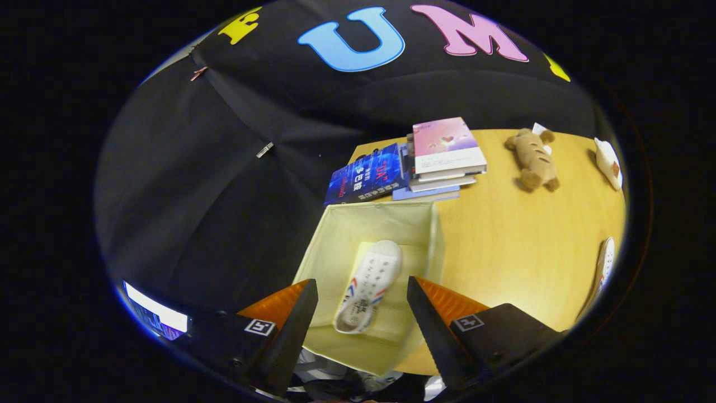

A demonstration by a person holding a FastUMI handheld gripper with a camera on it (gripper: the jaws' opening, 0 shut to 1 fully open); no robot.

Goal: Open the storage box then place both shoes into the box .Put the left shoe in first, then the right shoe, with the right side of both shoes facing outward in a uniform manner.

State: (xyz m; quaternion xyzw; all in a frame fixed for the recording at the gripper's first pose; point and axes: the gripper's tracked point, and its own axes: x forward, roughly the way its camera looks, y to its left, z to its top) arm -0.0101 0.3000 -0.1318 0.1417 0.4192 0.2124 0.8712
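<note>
Looks like shoe one is done: a white shoe [366, 285] lies sole-up in the open box [335, 235], right between and below the fingers. The gripper [362, 313] is spread wide, holding nothing. Next job is probably the second shoe [604, 266], way off right on the table [520, 240].

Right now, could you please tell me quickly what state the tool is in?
Tool: open, holding nothing, above the open storage box; one shoe lies in the box between its fingers.
</note>
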